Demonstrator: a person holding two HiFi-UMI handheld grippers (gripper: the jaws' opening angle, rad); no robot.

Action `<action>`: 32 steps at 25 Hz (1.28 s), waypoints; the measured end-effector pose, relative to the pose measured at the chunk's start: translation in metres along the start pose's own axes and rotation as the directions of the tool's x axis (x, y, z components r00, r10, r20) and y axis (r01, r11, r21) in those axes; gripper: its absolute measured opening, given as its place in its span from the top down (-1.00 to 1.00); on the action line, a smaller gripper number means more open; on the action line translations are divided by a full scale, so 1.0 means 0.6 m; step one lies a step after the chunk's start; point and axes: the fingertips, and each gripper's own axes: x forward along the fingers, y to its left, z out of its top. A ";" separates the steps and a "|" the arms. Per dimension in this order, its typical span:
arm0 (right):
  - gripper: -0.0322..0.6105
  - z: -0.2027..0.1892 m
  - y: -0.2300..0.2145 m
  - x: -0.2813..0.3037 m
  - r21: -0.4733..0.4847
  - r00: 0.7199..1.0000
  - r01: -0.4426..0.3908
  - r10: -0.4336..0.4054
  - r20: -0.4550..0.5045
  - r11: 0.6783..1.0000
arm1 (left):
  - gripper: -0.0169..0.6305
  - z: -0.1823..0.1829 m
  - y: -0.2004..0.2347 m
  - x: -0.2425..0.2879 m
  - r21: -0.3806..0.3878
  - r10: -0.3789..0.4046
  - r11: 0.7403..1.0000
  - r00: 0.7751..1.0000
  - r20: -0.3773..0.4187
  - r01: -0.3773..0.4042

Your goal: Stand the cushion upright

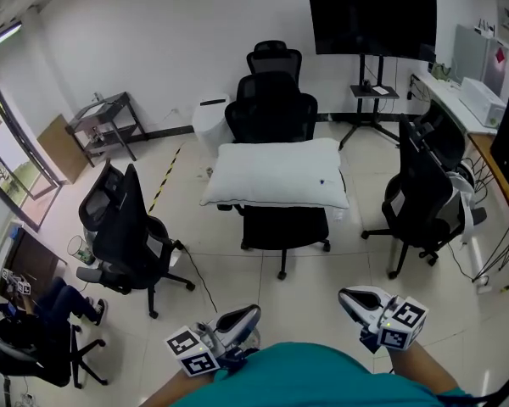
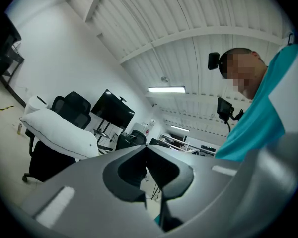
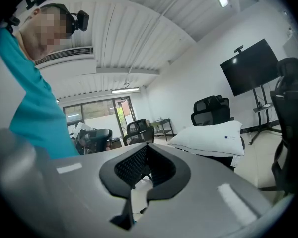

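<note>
A white cushion [image 1: 276, 174] lies flat across the seat of a black office chair [image 1: 273, 108] in the middle of the room, its back edge against the backrest. It also shows in the left gripper view as the cushion [image 2: 59, 128] and in the right gripper view as the cushion [image 3: 211, 138]. Both grippers are held low, close to my body and well short of the chair. My left gripper [image 1: 242, 319] [image 2: 146, 148] has its jaws together with nothing between them. My right gripper [image 1: 356, 299] [image 3: 146, 147] is likewise shut and empty.
Black office chairs stand at the left [image 1: 123, 227], the right [image 1: 424, 193] and behind [image 1: 274, 58]. A dark screen on a stand [image 1: 371, 17] is at the back right, a desk [image 1: 471, 113] along the right wall. A metal cart [image 1: 110, 125] stands back left. A person's legs [image 1: 55, 303] show bottom left.
</note>
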 end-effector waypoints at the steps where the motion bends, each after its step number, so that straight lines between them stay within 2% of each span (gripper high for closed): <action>1: 0.89 0.003 -0.009 0.019 -0.003 1.000 0.004 -0.004 -0.005 1.000 | 0.91 0.005 0.020 0.002 -0.007 -0.004 1.000 1.000 0.002 0.004; 4: 0.89 0.019 -0.041 0.089 -0.022 0.999 0.026 -0.027 -0.019 0.999 | 0.91 0.036 0.095 0.007 -0.009 -0.035 0.999 0.999 0.015 0.035; 7: 0.89 0.041 -0.078 0.175 -0.029 0.998 0.062 -0.063 -0.019 0.998 | 0.91 0.099 0.196 -0.001 0.001 -0.052 0.999 0.998 0.039 0.052; 11: 0.89 0.077 -0.148 0.261 0.012 0.986 0.166 -0.166 -0.005 0.986 | 0.91 0.188 0.312 0.005 0.036 -0.123 0.992 0.992 0.015 0.122; 14: 0.70 0.106 -0.219 0.318 0.049 0.976 0.220 -0.220 -0.010 0.974 | 0.91 0.229 0.384 0.020 0.062 -0.150 0.987 0.988 -0.023 0.151; 18: 0.48 0.113 -0.317 0.349 0.070 0.952 0.305 -0.301 -0.057 0.950 | 0.91 0.258 0.449 0.044 0.034 -0.151 0.988 0.988 -0.026 0.152; 22: 0.29 0.109 -0.468 0.363 0.131 0.939 0.341 -0.329 -0.100 0.931 | 0.91 0.270 0.508 0.081 0.043 -0.099 0.994 0.995 -0.025 0.100; 23: 0.27 0.112 -0.518 0.366 0.157 0.937 0.346 -0.333 -0.104 0.925 | 0.91 0.274 0.520 0.094 0.053 -0.076 0.996 0.997 -0.025 0.077; 26: 0.03 0.124 -0.685 0.381 0.237 0.929 0.370 -0.348 -0.128 0.898 | 0.91 0.294 0.554 0.142 0.081 0.008 0.997 1.000 -0.005 -0.007; 29: -0.23 0.105 -0.849 0.400 0.288 0.909 0.408 -0.354 -0.222 0.867 | 0.91 0.319 0.580 0.194 0.067 0.093 0.993 0.994 0.049 -0.096; 32: -0.55 0.061 -0.971 0.431 0.343 0.890 0.426 -0.320 -0.323 0.837 | 0.91 0.336 0.602 0.229 0.046 0.166 0.984 0.983 0.078 -0.170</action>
